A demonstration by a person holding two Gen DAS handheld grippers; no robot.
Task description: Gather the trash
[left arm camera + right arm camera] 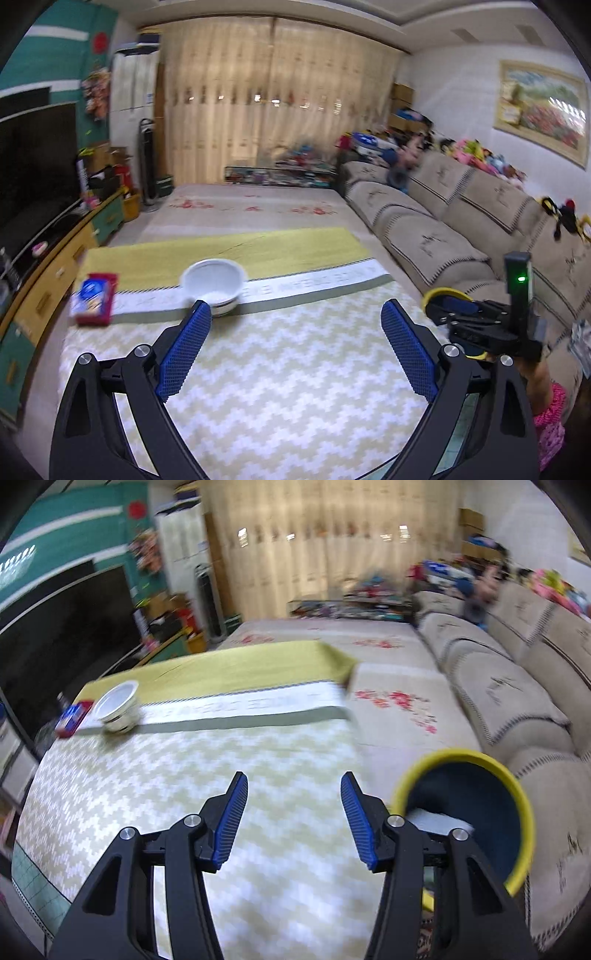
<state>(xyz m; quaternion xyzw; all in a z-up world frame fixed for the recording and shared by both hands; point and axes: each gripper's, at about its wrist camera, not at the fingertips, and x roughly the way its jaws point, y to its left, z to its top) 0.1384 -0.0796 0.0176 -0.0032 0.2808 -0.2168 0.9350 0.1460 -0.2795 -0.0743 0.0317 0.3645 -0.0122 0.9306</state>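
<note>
1 bin beside right hand-held gripper.

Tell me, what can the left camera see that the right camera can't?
Only the left wrist view shows the framed painting, the person's pink sleeve and the right gripper from outside. Only the right wrist view looks into the yellow-rimmed bin, where something white lies. Both show the white bowl, the red and blue packet, the table, sofa and TV.

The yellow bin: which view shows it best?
The right wrist view: the yellow bin fills the lower right, its rim and dark inside with white trash visible. The left wrist view shows only a sliver of rim behind the right claw.
</note>
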